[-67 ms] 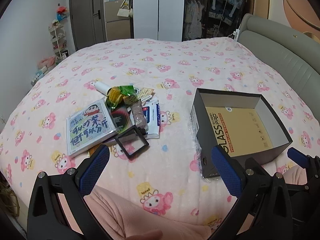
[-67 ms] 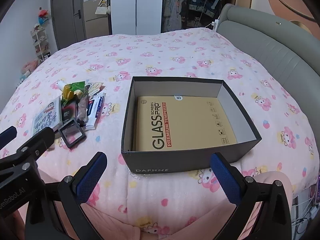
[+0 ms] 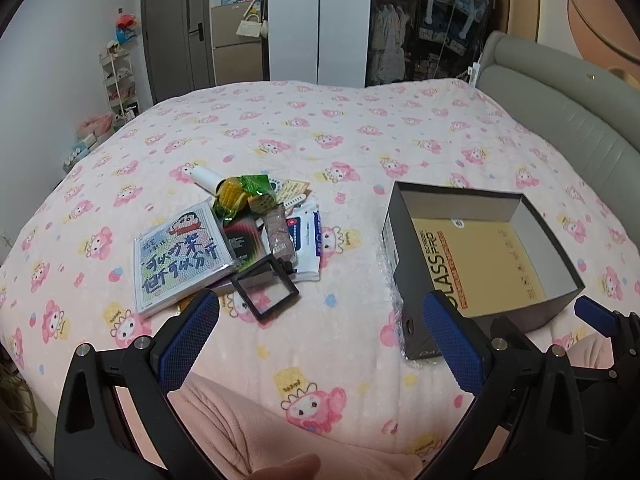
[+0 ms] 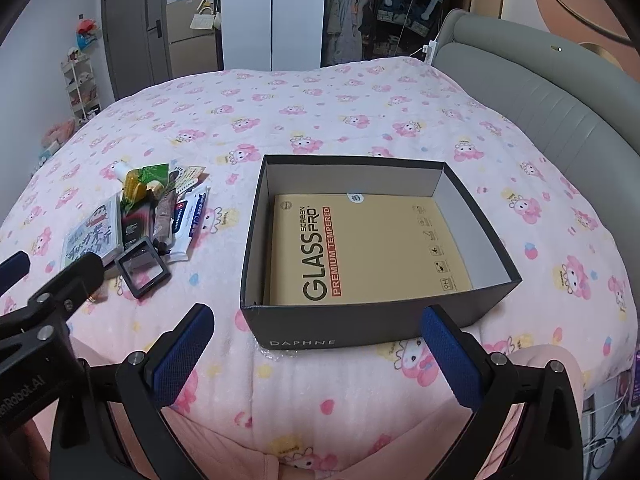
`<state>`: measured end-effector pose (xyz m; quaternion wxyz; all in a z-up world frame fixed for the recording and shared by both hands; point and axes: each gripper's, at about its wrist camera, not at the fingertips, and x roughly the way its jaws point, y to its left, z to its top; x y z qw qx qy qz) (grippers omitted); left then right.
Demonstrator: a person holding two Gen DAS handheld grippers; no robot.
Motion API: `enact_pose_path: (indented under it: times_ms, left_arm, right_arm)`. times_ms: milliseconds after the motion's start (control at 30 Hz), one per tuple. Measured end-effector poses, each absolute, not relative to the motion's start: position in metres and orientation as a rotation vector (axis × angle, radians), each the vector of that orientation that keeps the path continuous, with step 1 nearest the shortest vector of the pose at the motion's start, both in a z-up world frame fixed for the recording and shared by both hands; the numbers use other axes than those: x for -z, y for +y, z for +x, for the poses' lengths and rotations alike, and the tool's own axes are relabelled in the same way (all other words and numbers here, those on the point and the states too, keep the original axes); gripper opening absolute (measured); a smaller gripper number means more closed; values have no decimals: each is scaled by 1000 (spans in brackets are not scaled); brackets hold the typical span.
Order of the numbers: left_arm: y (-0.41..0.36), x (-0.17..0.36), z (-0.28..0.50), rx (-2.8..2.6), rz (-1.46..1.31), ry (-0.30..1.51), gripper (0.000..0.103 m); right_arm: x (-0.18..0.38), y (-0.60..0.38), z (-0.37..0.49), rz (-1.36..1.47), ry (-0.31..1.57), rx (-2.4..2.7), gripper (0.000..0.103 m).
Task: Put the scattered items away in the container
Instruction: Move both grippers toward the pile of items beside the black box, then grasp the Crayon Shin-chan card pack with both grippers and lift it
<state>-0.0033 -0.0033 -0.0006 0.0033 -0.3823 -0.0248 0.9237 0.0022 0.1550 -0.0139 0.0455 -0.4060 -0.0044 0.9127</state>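
Nothing has visibly moved since the earlier frame; both grippers hang at the same height over the near edge of the bed, and the items lie as they did.

Left gripper (image 3: 320, 344) has its black arms spread wide, the blue ribbed pads (image 3: 188, 340) well apart with nothing between them; right gripper (image 4: 316, 352) is likewise spread and empty.

Soft pink bedspread (image 3: 320, 128), fleecy and printed with cartoon figures, covers the bed; a padded grey headboard (image 3: 560, 92) curves along the right.

Dark cardboard box (image 4: 360, 324), rectangular and lidless, sits upright on the spread, its long axis running away from the right camera; a flat tan packet (image 4: 380, 248) printed GLASS lies on its floor, the lettering running along that same axis.

To the left of the box and well apart from it is a loose pile: a glossy flat booklet (image 3: 180, 256) with cartoon print, tilted; a square black-framed clear case (image 3: 266, 286) at the pile's near edge, lying flat and turned corner-on; a white soft pack (image 3: 306, 240), long axis pointing away; a yellow ridged clip (image 3: 231, 196); green crinkled wrappers (image 3: 256, 184); a white tube (image 3: 204, 178) at the far end, lying on its side.
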Motion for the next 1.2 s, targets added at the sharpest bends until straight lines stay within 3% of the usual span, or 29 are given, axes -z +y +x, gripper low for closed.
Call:
enact_pose_path:
  times_ms: [167,667,933,1200]
  left_arm:
    - [-28,-8,-4,-2896,-1099,-261,103]
    - [-111,-15,-21,-3058,-1149,-313,103]
    - [-189,3,-29,-3099,-1225,-494,103]
    - [-268,52,-39,-3035,-1331,-784,102]
  right_arm:
    - [2,146,-8,-1196,-89,-2834,103]
    - [-16,64,-49,-1181,-281,-3042,103]
    - [-2,-5,-90,-1316,-428,-3162,103]
    - [48,-61,-136,-1672,-407,-3127,102]
